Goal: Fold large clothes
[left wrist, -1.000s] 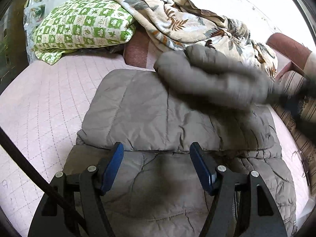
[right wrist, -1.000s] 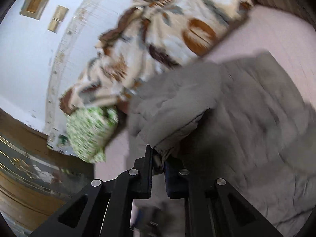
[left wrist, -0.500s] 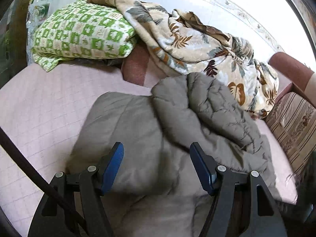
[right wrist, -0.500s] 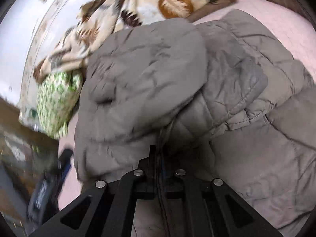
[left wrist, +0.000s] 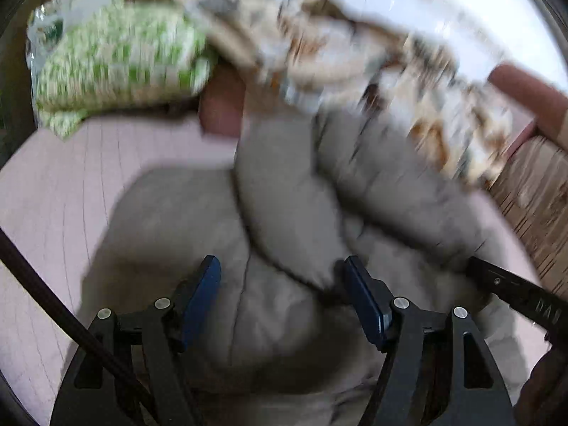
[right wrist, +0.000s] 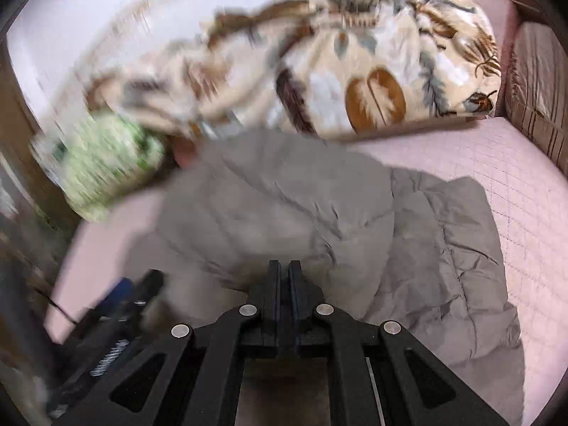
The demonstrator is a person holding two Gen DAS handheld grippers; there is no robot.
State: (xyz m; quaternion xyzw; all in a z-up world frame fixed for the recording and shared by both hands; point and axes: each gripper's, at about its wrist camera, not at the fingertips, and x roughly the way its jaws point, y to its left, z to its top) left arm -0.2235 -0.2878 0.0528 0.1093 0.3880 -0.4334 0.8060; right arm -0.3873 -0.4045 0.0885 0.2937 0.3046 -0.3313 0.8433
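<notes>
A grey quilted jacket (left wrist: pixel 284 220) lies on the pink bed sheet (left wrist: pixel 71 191), its sleeve folded across the body. It also shows in the right wrist view (right wrist: pixel 284 206). My left gripper (left wrist: pixel 282 280) is open just above the jacket's near part, with nothing between its blue pads. My right gripper (right wrist: pixel 284 269) has its jaws together at the folded jacket's near edge; I see no cloth between them. The right gripper's side shows at the right of the left wrist view (left wrist: pixel 514 291), and the left gripper shows at the lower left of the right wrist view (right wrist: pixel 124 301).
A green-and-white patterned pillow (left wrist: pixel 117 60) and a leaf-print blanket (right wrist: pixel 355 71) are heaped at the back against the white wall. A striped cushion (right wrist: pixel 536 81) lies at the right. Pink sheet (right wrist: pixel 497 163) shows right of the jacket.
The right gripper carried the sleeve across the jacket and laid it down; cloth no longer shows in its jaws. Both views have swung and are motion-blurred.
</notes>
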